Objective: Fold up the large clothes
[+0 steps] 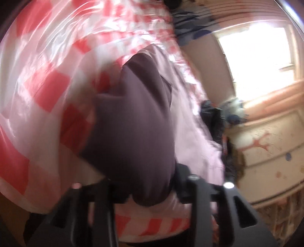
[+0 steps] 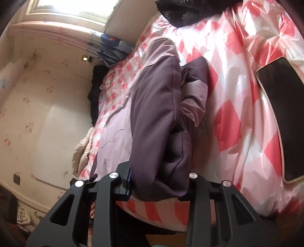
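A two-tone purple jacket (image 2: 157, 114), dark purple over pale lilac, lies lengthwise on a bed covered by a glossy red-and-white checked sheet (image 2: 237, 114). In the right wrist view its near end is bunched into a thick fold. My right gripper (image 2: 159, 182) is shut on that fold at the bed's near edge. The left wrist view is blurred. There the dark purple jacket (image 1: 133, 123) fills the gap between the black fingers, and my left gripper (image 1: 150, 190) is shut on it above the checked sheet (image 1: 47, 85).
A black phone or tablet (image 2: 281, 123) lies on the bed to the right. A black fluffy item (image 2: 182, 11) sits at the far end. A beige puffy garment (image 2: 83, 148) and dark clothes (image 2: 96, 91) hang along the bed's left edge by the wall. A painted cabinet (image 1: 269, 148) stands close by.
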`<move>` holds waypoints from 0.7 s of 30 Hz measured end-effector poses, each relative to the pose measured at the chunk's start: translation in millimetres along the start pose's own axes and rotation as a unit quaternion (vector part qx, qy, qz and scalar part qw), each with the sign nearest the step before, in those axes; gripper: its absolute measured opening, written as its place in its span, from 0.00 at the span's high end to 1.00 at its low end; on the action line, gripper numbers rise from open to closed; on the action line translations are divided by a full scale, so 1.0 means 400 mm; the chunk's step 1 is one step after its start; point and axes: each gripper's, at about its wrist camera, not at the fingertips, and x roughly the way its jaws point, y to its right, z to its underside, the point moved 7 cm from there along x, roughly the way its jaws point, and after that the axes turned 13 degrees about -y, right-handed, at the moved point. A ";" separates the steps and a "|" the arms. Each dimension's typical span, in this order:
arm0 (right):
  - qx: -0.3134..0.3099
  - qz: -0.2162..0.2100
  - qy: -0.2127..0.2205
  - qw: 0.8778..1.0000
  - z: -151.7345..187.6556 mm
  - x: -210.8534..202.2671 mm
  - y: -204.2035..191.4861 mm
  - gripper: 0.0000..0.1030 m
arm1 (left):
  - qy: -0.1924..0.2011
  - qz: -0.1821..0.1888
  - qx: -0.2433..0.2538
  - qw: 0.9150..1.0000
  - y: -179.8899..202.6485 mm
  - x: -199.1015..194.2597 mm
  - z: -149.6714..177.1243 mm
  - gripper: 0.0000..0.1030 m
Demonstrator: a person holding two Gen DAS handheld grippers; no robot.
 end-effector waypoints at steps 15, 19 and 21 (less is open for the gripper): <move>0.007 0.112 0.160 0.981 -0.045 -0.217 -0.006 0.37 | -0.019 0.018 -0.061 0.998 -0.089 0.017 0.023 0.19; -0.147 0.190 0.077 0.968 -0.167 0.018 -0.216 0.33 | -0.014 -0.003 -0.052 0.999 -0.061 0.067 0.003 0.09; -0.209 0.242 0.022 0.947 -0.233 0.198 -0.276 0.32 | -0.006 -0.011 -0.046 0.999 -0.056 0.071 0.003 0.09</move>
